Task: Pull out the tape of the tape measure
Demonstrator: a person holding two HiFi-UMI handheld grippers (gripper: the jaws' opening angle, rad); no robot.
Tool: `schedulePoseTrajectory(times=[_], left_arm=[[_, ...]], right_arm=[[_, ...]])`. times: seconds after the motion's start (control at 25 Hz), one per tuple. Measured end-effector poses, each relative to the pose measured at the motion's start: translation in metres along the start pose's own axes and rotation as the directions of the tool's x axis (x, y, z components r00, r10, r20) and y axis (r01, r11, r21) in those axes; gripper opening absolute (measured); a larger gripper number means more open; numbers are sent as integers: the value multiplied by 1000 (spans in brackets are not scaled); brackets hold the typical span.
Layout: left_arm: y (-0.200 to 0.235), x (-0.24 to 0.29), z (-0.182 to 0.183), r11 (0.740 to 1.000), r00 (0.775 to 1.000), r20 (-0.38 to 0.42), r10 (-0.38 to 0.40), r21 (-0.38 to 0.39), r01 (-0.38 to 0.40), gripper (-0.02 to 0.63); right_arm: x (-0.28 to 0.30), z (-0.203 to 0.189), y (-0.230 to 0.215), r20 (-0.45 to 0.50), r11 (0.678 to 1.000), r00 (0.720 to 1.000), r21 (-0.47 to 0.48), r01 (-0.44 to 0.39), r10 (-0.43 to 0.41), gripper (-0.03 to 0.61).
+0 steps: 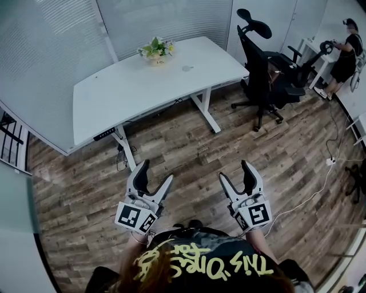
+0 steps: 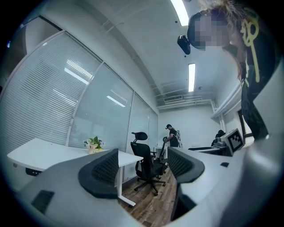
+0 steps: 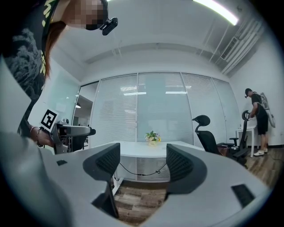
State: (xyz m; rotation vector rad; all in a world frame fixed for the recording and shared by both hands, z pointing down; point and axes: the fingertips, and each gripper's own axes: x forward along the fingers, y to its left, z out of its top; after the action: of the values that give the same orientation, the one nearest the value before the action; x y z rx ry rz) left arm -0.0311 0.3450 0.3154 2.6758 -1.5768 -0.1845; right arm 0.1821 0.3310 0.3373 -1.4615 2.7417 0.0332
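White desk [image 1: 131, 91], black chair [image 1: 257, 64], brown wood-grain floor [image 1: 189, 154]; the flowers [image 1: 156, 48] look yellowish-white.

My right gripper [image 3: 143, 165] sits low centre, jaws apart, only air between them. Through the gap I see a white desk [image 3: 133, 149] mid-frame with a small flower pot [image 3: 153, 138] on top and a black cable [image 3: 141, 170] sagging beneath it. Wood floor [image 3: 133, 206] at the bottom. Glass wall with blinds [image 3: 159, 108] behind the desk. Black office chair [image 3: 206, 133] right of centre; a person [image 3: 257, 117] stands at the far right edge. Left gripper [image 3: 84, 130] at mid-left, its marker cube [image 3: 49, 119] facing me. Ceiling light strip [image 3: 217, 11] upper right.
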Motion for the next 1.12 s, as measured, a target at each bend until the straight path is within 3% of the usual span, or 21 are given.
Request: schedulePoseTrajectory(times=[0.36, 0.6, 0.72, 0.92, 1.12], left_arm=[[-3, 29, -13, 999, 1000, 6, 20, -32, -20, 331], [25, 42, -23, 998, 999, -21, 44, -48, -45, 330], [42, 60, -30, 999, 999, -23, 28, -40, -29, 330], [63, 117, -41, 998, 1000, -1, -19, -54, 19, 328], [91, 168, -29, 997, 997, 17, -69, -20, 70, 328]], right_arm=[[12, -19, -26, -45, 999, 998, 4, -38, 38, 307], [42, -27, -29, -85, 998, 994, 4, -62, 62, 308], [63, -28, -36, -63, 999, 997, -12, -51, 50, 307], [93, -53, -70, -140, 1000, 990, -29, -1, -3, 307], [149, -54, -95, -94, 1000, 995, 1, 21, -21, 307]])
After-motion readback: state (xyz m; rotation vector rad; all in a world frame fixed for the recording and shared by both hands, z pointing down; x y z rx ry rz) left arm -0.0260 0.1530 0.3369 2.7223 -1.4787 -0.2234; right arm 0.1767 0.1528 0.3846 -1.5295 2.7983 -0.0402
